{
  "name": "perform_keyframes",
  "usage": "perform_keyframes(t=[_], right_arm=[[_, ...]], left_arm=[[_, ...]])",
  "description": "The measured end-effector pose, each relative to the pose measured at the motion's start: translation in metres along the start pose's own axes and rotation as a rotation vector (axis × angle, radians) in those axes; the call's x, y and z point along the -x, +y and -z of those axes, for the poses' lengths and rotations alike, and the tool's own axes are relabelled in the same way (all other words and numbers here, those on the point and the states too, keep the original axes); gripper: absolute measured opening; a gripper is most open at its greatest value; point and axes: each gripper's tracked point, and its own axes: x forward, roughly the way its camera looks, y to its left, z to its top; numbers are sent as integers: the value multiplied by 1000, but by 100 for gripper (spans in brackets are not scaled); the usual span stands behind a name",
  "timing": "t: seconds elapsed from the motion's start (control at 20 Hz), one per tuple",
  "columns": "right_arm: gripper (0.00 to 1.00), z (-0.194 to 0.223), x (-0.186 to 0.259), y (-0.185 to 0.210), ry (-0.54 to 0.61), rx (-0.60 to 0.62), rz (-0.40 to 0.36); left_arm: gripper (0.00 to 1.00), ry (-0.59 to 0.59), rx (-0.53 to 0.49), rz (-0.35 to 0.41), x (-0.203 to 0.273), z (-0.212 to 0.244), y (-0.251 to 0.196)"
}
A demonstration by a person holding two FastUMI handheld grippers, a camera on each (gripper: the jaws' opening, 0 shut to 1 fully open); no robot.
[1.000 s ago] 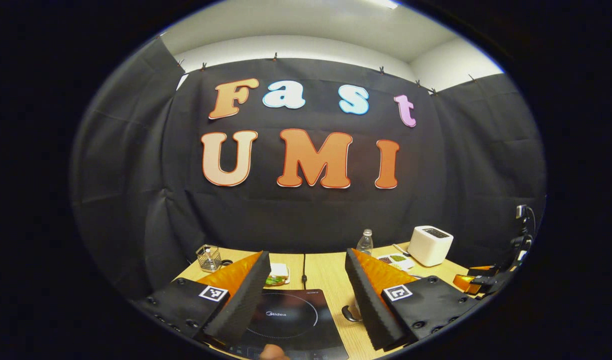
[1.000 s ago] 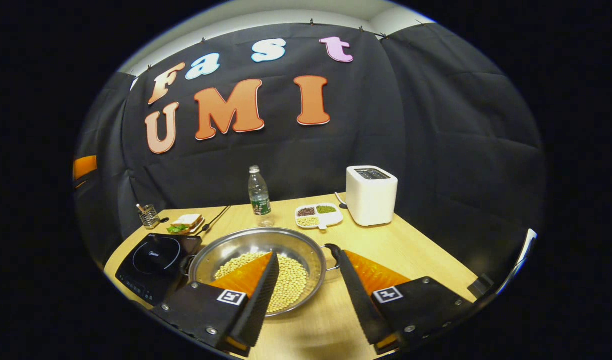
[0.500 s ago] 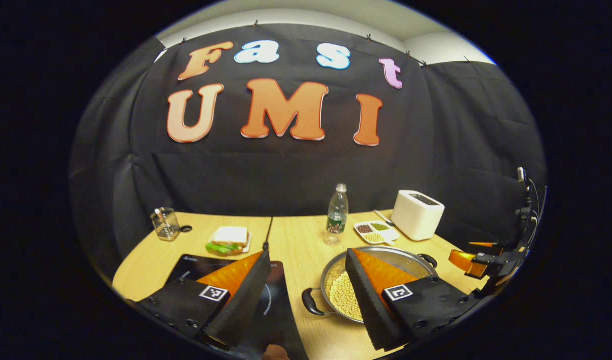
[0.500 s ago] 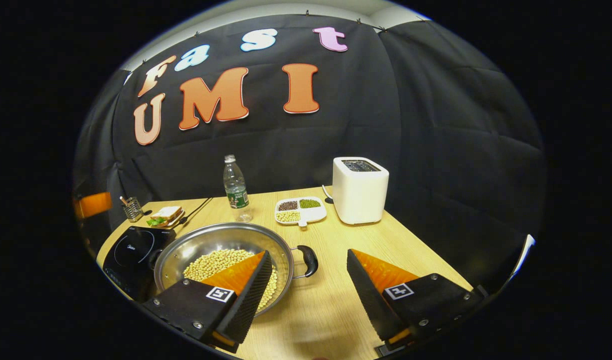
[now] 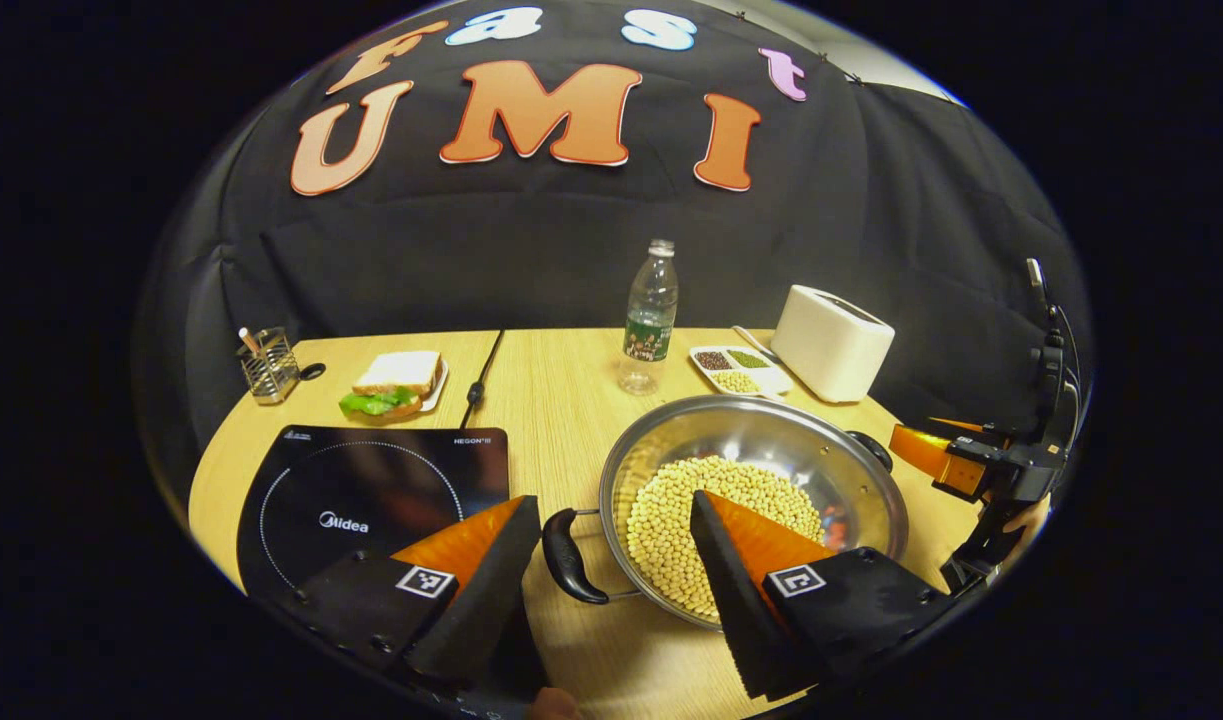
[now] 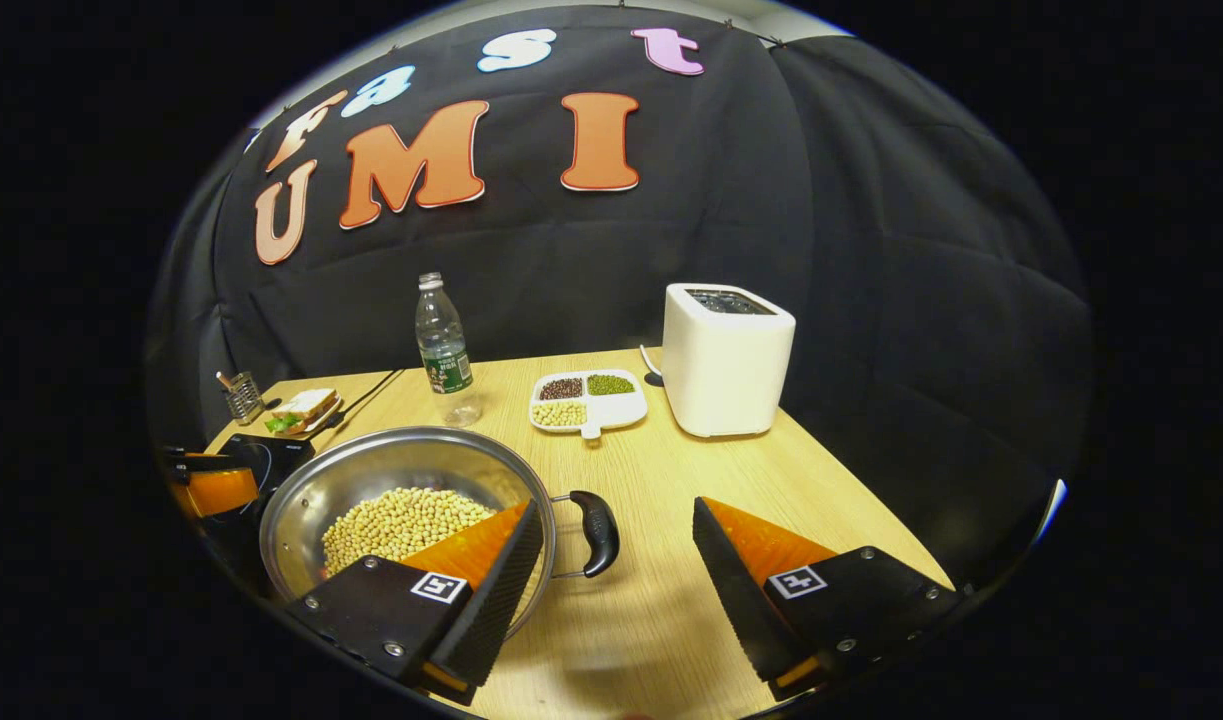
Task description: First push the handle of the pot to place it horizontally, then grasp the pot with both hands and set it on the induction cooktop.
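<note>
Now, in the left gripper view, the left claw (image 5: 611,585) hangs low over the tabletop (image 5: 561,380) with its fingers spread wide and holding nothing. Between those fingers lies the near handle (image 5: 568,556) of the pot (image 5: 851,470), a shallow steel pan holding a heap of pale beans (image 5: 731,490). The claw's right finger overlaps the pot's near rim, while its left finger sits over the front corner of the induction cooktop (image 5: 371,490). The pot stands on the wood just to the right of the cooktop, apart from it. Behind them are a sandwich (image 5: 396,383) on a plate, a wire holder (image 5: 268,364), a water bottle (image 5: 650,316), a divided dish (image 5: 739,368) and a white toaster (image 5: 832,342). The right claw (image 5: 936,455) shows at the far right, beyond the pot's other handle.

Next, in the right gripper view, the right claw (image 6: 616,580) is likewise spread apart and empty. The pot's (image 6: 391,470) black side handle (image 6: 598,532) sits just inside its left finger, untouched as far as can be seen, and that finger overlaps the pot's rim. The beans (image 6: 396,520) fill the pan's floor. The cooktop (image 6: 271,455) peeks out behind the pot at left, with the left claw (image 6: 206,485) in front of it. The bottle (image 6: 443,350), divided dish (image 6: 586,400) and toaster (image 6: 726,360) stand farther back.
</note>
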Motion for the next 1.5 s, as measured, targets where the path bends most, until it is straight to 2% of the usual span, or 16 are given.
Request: perform_keyframes(t=[0.5,0.8,0.9,0.95,1.0,1.05,1.1,1.15,1.2,1.25,1.5], right_arm=[[94,23,-25,27,106,25,-84],[92,37,-41,38,202,-45,-128],[83,46,-47,35,241,-60,-111],[76,50,-50,32,260,-65,-110],[69,45,-44,33,257,-84,-113],[62,46,-46,33,274,-100,-122],[60,48,-45,33,280,-115,-125],[54,49,-45,33,291,-127,-120],[48,49,-41,32,299,-142,-112],[50,49,-40,32,309,-151,-109],[48,37,-24,36,303,-182,-107]], left_arm=[[98,97,6,-39,-25,25,9],[99,181,-17,-53,-43,38,10],[98,212,-30,-59,-46,40,10],[98,223,-53,-73,-48,40,13],[97,256,-99,-121,-49,43,25],[85,253,-102,-116,-49,42,21],[74,269,-85,-124,-50,39,21],[66,302,-59,-143,-48,45,23],[63,294,-45,-144,-53,41,23],[59,297,-41,-134,-55,43,22],[56,288,-12,-109,-41,35,23]])
